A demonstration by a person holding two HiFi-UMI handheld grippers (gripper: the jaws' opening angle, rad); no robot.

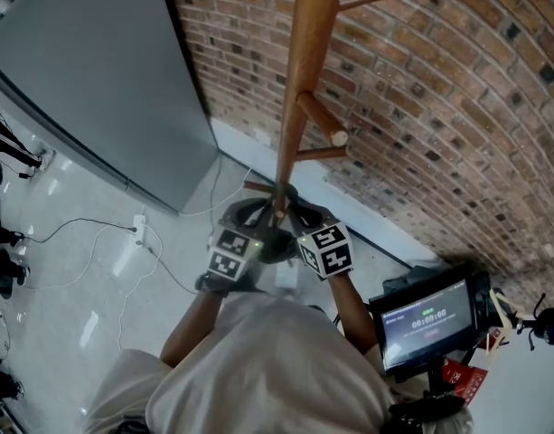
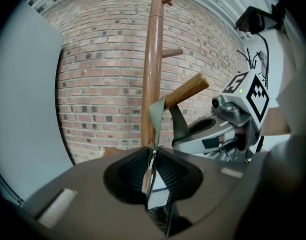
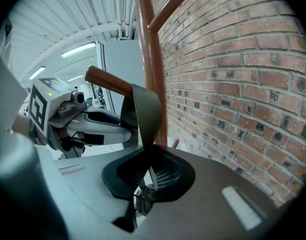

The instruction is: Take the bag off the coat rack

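Left gripper (image 2: 152, 156), right gripper (image 3: 149, 156): fingers of both clamped on bag strap (image 3: 145, 111) looped over peg (image 3: 110, 82). Best raise both together along peg's slant, past tip, no snag.

— How are the arms set?
— Left forearm (image 1: 188, 328) and right forearm (image 1: 353, 310) are both bare and reach toward 12 o'clock in the head view
— And the claws?
— The left claw (image 2: 151, 168) sits at 9 o'clock of the right claw (image 3: 149, 170), close beside it, and each has its jaws pinched on the strap (image 2: 156, 115)
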